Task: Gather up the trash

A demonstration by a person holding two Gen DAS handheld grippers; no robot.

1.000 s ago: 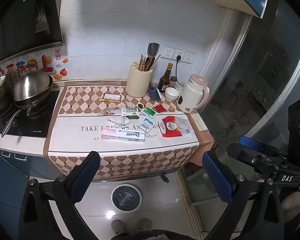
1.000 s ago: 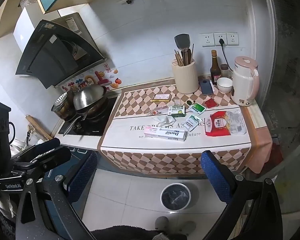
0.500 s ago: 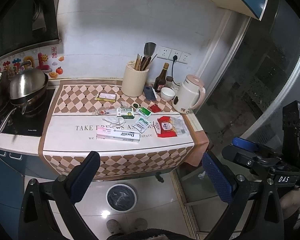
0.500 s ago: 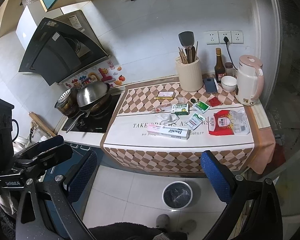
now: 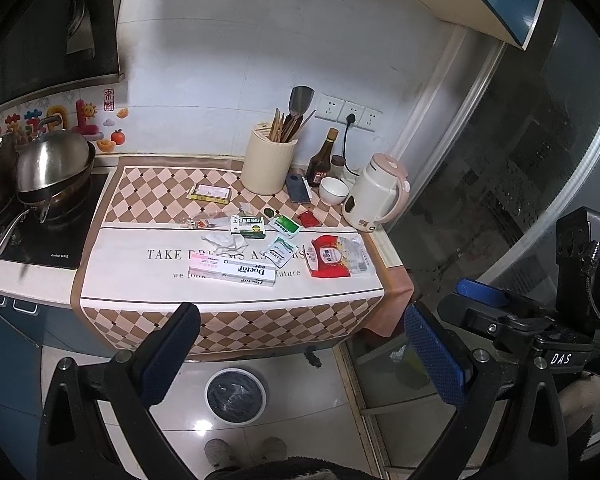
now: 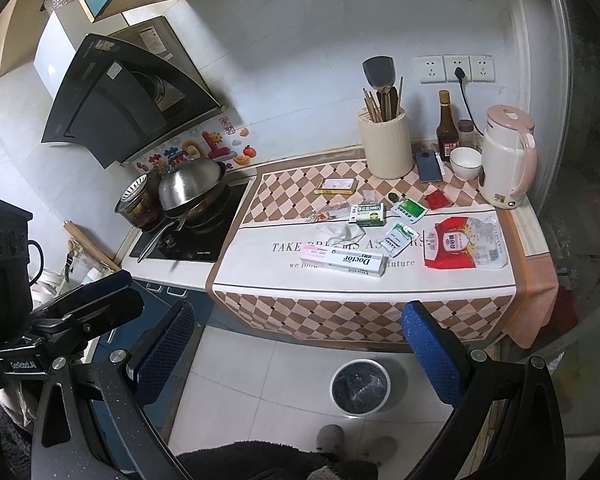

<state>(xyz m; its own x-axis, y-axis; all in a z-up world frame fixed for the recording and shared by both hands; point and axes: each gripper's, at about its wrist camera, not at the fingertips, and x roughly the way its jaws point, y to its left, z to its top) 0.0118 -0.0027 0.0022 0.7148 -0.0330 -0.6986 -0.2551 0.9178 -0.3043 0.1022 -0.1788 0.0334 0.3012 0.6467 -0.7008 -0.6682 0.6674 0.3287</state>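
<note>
Trash lies on the checked cloth of the counter [image 5: 148, 280]: a long white "Doctor" box [image 5: 233, 273] [image 6: 342, 259], a red and clear bag [image 5: 337, 256] [image 6: 464, 242], a crumpled tissue [image 5: 225, 241] [image 6: 342, 232], a green and white box [image 5: 249, 225] [image 6: 367, 214], green sachets [image 5: 285, 226] [image 6: 410, 210], a yellow box [image 5: 210, 193] and small wrappers. A round bin [image 5: 236, 395] [image 6: 360, 386] with a dark liner stands on the floor below. My left gripper [image 5: 300, 356] and right gripper [image 6: 300, 354] are open and empty, held back from the counter, above the floor.
A wok [image 5: 50, 168] and pot sit on the hob at left. A utensil crock [image 5: 268, 166], sauce bottle [image 5: 320, 162], phone, white bowl [image 5: 333, 191] and pink kettle [image 5: 376, 198] stand at the back right. A glass door [image 5: 520, 160] is at right.
Both grippers have drawn a little away and shifted view; the counter sits slightly lower and further left in the left wrist view. Nothing on the counter has moved.
</note>
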